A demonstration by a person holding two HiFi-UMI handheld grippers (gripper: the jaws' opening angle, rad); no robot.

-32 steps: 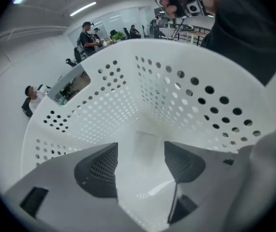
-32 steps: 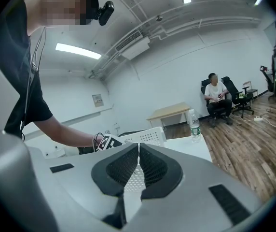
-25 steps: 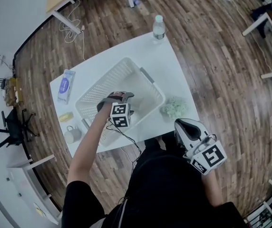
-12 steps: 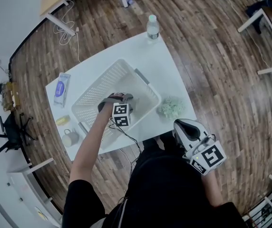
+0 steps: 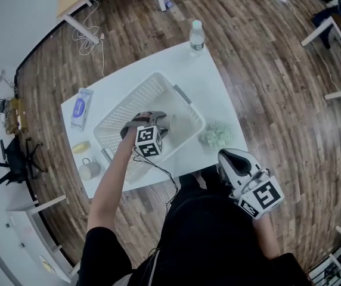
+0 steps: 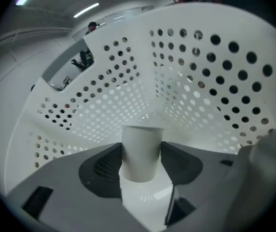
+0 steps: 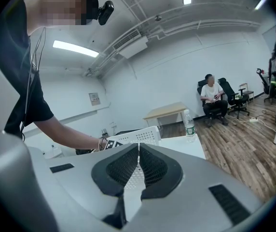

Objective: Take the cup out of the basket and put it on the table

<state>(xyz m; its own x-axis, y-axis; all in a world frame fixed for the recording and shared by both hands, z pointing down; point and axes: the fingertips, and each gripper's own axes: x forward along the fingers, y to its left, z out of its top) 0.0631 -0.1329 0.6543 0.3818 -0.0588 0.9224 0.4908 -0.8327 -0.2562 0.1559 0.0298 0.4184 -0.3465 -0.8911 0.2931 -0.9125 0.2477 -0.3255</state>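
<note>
White cup (image 6: 141,151) lies inside the perforated basket (image 6: 210,81). Its long axis runs along the jaws of the left gripper (image 6: 142,144), far end aimed at a basket corner. Those jaws have just been closing and pinch its sides. The right gripper (image 7: 139,149), beside the table (image 5: 218,94), has its jaws pressed together, empty.
</note>
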